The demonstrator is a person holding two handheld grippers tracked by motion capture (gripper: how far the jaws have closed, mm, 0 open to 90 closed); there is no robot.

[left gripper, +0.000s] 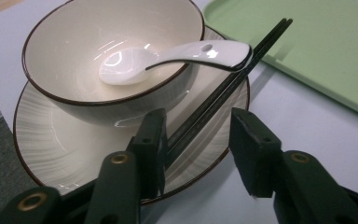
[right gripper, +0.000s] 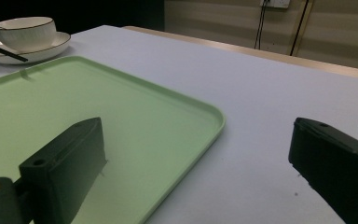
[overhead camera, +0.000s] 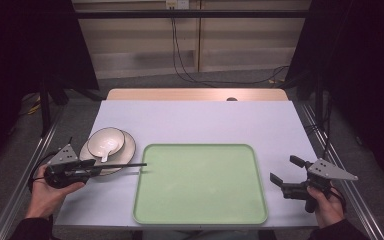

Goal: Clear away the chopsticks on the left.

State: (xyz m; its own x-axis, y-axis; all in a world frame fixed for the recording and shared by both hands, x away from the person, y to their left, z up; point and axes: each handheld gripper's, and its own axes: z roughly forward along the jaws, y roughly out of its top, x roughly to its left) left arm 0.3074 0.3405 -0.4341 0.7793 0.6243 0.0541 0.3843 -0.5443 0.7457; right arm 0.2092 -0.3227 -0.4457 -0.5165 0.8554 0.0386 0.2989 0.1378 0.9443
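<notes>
A: Entry, largest first. Worktop [overhead camera: 195, 120], pale, with the green tray [overhead camera: 200, 184] in the middle of its near half. At the tray's left, just off its corner: plate [overhead camera: 126, 150], bowl [overhead camera: 106, 141] on it, white spoon [left gripper: 168, 56] lying in the bowl with its handle over the rim.

B: And the chopsticks [overhead camera: 125, 165]?

A: Dark pair, lying together. The butt ends rest on the plate's near edge; the tips reach out to the tray's left rim. Long axis runs left to right across the worktop, roughly level with the tray's far-left corner.

B: Which hand is nearer?

A: Left, plainly. The left tool [left gripper: 200, 149] sits at the plate's near edge, pointing along the sticks rather than across them. In the left gripper view the pair passes between the jaws, hard against the left-hand one; the right-hand one stands apart with a clear gap.

B: So gripping or not?

A: Not yet, by my reading: jaws part-closed, sticks between them, one pad perhaps touching; the contact is hidden at that angle, so I hedge on that. The squeeze must bring the far jaw over to the sticks.

B: Right side?

A: Right tool [overhead camera: 286, 176] well apart, beyond the tray's right edge, jaws wide and holding nothing.
</notes>
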